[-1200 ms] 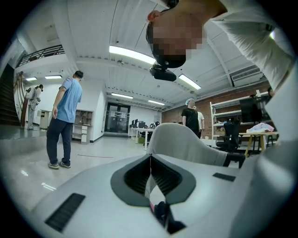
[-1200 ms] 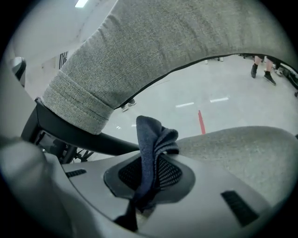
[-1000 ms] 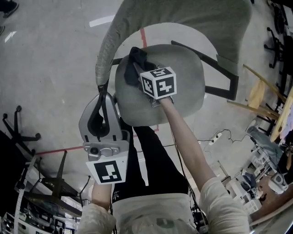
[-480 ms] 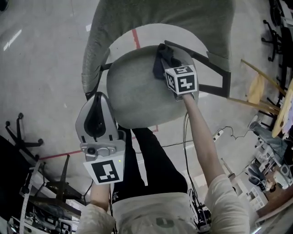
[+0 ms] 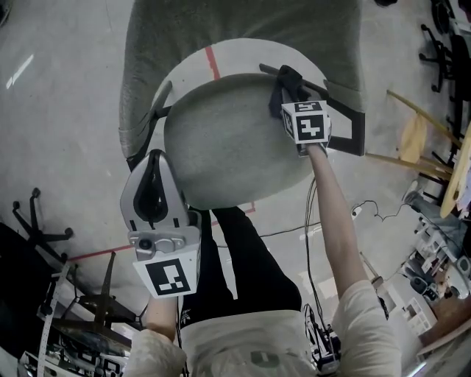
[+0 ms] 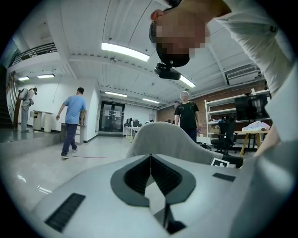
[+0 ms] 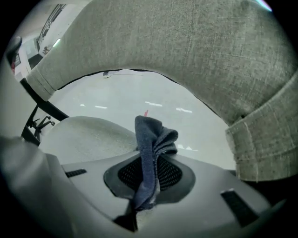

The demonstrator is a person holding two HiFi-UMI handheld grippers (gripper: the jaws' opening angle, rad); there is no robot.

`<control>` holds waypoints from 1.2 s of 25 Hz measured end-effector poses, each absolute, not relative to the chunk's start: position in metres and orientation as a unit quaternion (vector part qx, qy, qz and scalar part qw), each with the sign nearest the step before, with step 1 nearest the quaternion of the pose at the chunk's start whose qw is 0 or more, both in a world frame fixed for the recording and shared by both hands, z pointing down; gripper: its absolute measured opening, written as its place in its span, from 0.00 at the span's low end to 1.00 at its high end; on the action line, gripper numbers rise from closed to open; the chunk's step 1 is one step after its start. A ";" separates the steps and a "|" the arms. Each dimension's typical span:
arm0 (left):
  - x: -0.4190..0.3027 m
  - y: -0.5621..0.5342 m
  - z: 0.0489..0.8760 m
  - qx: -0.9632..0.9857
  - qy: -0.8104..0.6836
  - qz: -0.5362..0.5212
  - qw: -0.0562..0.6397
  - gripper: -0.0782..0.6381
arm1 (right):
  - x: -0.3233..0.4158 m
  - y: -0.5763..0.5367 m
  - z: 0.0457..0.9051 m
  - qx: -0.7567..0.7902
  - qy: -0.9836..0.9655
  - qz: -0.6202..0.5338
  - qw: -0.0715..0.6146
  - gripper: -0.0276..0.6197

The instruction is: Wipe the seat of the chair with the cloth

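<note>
Wiping stroke looks underway, by my read. The right gripper [image 5: 291,99] is at the far right edge of the seat [image 5: 221,140], just beside the black armrest [image 5: 346,110]. Its jaws are clamped on a bunched dark blue cloth [image 7: 150,139], which sticks out past the tips. The head view can't resolve whether the cloth touches the seat.

The left gripper [image 6: 150,160] hangs off the seat's near left edge, jaws closed with nothing between them.

To do this well:
- Tilt so fabric leads, not the plastic tips.
- The bunched cloth gives a narrow footprint, so run overlapping passes across the whole seat.
- Use light, even pressure with a firm clamp, or the cloth may drag out.
- Watch the armrest and backrest [image 5: 243,22] on the far strokes.
</note>
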State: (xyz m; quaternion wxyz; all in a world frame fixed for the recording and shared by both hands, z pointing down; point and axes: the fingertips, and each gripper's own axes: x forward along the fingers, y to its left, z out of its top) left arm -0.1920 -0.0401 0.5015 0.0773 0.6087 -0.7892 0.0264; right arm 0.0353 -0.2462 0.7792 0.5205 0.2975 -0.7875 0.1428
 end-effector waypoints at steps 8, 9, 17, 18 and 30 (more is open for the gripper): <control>-0.178 -0.047 0.501 0.626 -0.776 0.042 0.067 0.13 | 0.049 -0.259 0.778 0.320 -0.777 0.118 0.529 0.13; -0.177 -0.047 0.502 0.627 -0.775 0.045 0.067 0.13 | 0.049 -0.259 0.778 0.323 -0.776 0.119 0.528 0.13; -0.185 -0.041 0.500 0.614 -0.785 0.037 0.070 0.13 | 0.047 -0.257 0.764 0.341 -0.785 0.118 0.503 0.13; -0.188 -0.040 0.498 0.611 -0.788 0.033 0.069 0.13 | 0.042 -0.254 0.755 0.343 -0.794 0.117 0.488 0.13; -0.219 0.002 0.485 0.575 -0.816 0.035 0.050 0.13 | -0.120 -0.061 0.652 0.150 -0.899 0.278 0.304 0.13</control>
